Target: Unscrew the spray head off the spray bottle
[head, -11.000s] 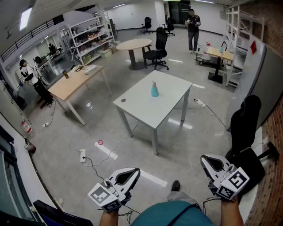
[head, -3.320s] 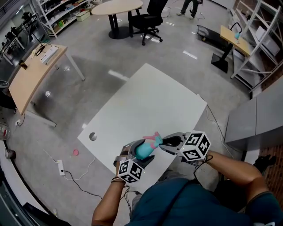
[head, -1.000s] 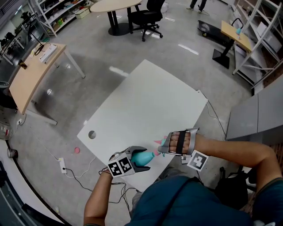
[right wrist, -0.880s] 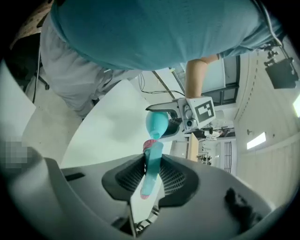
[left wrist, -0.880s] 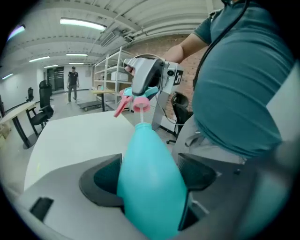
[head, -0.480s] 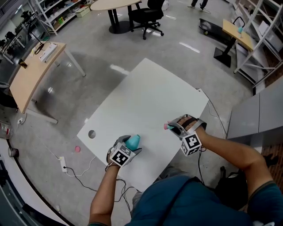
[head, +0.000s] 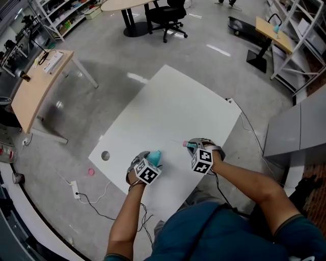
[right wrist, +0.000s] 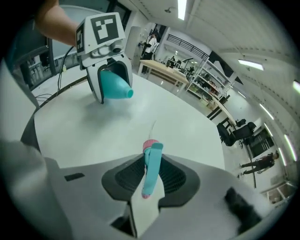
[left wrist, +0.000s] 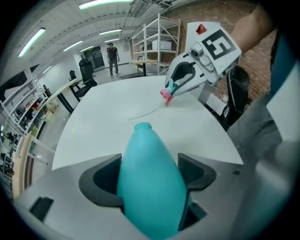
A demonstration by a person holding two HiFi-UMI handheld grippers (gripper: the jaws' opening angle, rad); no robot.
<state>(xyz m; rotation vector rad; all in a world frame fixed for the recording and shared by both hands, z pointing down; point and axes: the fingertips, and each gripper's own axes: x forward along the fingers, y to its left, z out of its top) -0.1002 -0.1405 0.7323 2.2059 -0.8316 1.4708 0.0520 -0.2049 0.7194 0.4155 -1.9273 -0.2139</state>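
"At the near edge of the white table [head: 168,107], what is held, and where is the task item?"
"Teal spray bottle [left wrist: 150,187] is clamped across its body by the left gripper [left wrist: 150,160], with the jaws set wide around it and the open neck pointed away. Spray head [right wrist: 151,164], teal with a pink nozzle, is pinched in the right gripper [right wrist: 151,174], jaws narrow on it. Head and bottle are kept apart, both low over the table."
"Any writing logged?"
"Only square black-and-white marker patterns are seen, on each gripper's cube [head: 147,174]. Bottle body is shown plain teal."
"View differences?"
"Thin tube [right wrist: 152,127] off the spray head is picked up in both gripper views and is barely made out from the head view. Each gripper is seen face-on from the other's view. Ceiling strip lights [left wrist: 108,3] and a distant standing person [left wrist: 112,56] are caught by the gripper views. Contact between bottle and table cannot be told."
"Room?"
"Grey polished floor [head: 102,86] is noted, with a wooden table [head: 35,92] at left, a black office chair [head: 165,15], metal shelving [head: 305,30] and a power strip [head: 75,189] on the floor. A round hole [head: 105,155] is seen near the white table's corner."
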